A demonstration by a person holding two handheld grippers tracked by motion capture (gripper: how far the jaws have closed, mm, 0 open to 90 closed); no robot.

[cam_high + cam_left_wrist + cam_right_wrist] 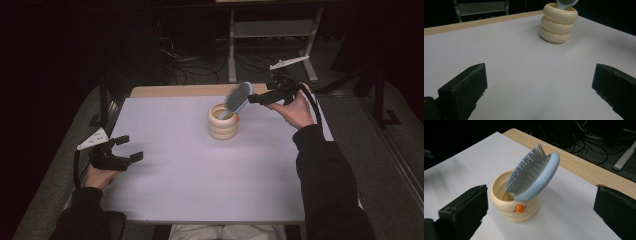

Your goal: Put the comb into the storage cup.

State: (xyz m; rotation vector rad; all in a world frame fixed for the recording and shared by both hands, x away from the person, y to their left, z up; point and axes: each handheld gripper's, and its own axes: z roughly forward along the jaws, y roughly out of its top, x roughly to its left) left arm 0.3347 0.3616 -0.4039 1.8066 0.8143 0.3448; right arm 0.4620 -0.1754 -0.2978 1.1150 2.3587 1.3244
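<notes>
The right gripper (257,97) is held above the far right part of the table, jaws spread wide and empty, pointing toward the hairbrush (237,98). In the right gripper view the two black jaws flank the brush head with a clear gap on both sides; nothing touches them. The left gripper (127,148) is near the table's left front edge, jaws likewise wide apart and empty, well apart from everything else.

The hairbrush (534,178) stands handle-down in the cup (510,206), tilted, with its pale blue head leaning out over the rim. The bristles face up and toward the left side of the table. The handle is hidden inside the cup.

Handling, as a judgement: the brush looks light and rigid, with a smooth plastic back that may slip under hard jaws. The bristles are springy and give poor purchase. The best hold is probably across the edges of the head, or on the neck just above the rim.

The cup (223,121) is cream-coloured, shaped like three stacked rings, with a small orange button (520,208) on its side. It holds the brush and nothing else that can be made out. It looks light enough to tip if the brush is pulled sideways instead of straight up.

The cup stands on the white sheet (200,170) covering the table.
</notes>
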